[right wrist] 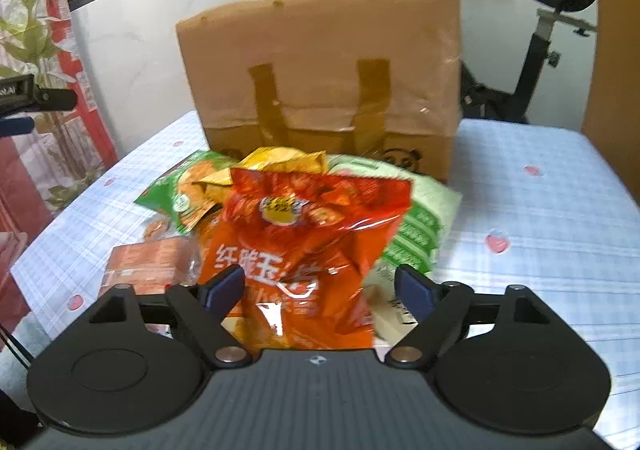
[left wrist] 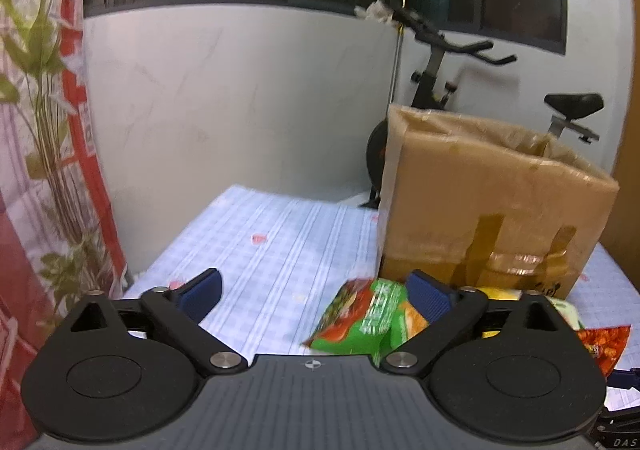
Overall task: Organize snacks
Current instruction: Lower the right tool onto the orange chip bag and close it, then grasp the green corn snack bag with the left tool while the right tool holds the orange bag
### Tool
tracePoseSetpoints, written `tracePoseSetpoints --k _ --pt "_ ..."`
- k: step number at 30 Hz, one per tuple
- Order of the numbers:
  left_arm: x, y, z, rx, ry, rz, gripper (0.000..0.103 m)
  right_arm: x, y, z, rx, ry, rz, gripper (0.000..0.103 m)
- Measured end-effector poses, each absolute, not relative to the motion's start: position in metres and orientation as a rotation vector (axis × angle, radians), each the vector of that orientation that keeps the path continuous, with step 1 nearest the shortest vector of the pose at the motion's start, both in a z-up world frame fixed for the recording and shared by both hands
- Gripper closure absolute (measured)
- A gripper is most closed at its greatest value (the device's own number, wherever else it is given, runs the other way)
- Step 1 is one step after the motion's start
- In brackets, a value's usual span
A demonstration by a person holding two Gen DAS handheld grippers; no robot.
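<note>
The right gripper (right wrist: 320, 288) stands wide apart around the red snack bag (right wrist: 312, 234) atop the pile before the cardboard box (right wrist: 320, 70); the left gripper (left wrist: 316, 290) gapes, the green bag (left wrist: 360, 314) just inside its right finger.

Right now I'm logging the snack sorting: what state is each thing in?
Cardboard box: upright, top open, taped.
Red snack bag: sealed, atop the pile, between the right jaws, ungripped.
Green snack bag: sealed, lying on the tablecloth.
Left hand-held gripper: open, empty.
Right hand-held gripper: open.
</note>
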State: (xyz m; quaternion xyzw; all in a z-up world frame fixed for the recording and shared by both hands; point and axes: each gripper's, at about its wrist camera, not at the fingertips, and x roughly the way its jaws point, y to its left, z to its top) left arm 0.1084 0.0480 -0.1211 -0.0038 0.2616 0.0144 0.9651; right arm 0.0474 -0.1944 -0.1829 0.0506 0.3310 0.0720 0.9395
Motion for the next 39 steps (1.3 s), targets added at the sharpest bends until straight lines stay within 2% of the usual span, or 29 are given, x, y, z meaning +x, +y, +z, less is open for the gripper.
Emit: tracePoseSetpoints --k 3,4,14,23,32,39 --pt "0.112 0.051 -0.127 -0.019 0.563 0.008 0.009 0.050 -0.193 -0.186 0.116 0.678 0.171 0.028" --pt "0.111 0.052 -0.128 -0.018 0.564 0.007 0.009 0.051 -0.193 -0.186 0.121 0.676 0.182 0.033" --pt "0.107 0.058 -0.133 -0.071 0.514 -0.027 0.010 0.048 -0.207 -0.165 0.160 0.585 0.145 0.047" --pt "0.124 0.055 -0.130 0.005 0.551 -0.024 0.010 0.059 -0.227 -0.140 0.193 0.494 0.072 0.047" --pt "0.153 0.072 -0.094 0.013 0.516 0.016 0.010 0.075 -0.232 -0.133 0.246 0.498 0.099 0.047" --pt "0.184 0.061 -0.131 -0.123 0.702 0.001 0.010 0.086 -0.231 -0.131 0.278 0.501 0.111 0.047"
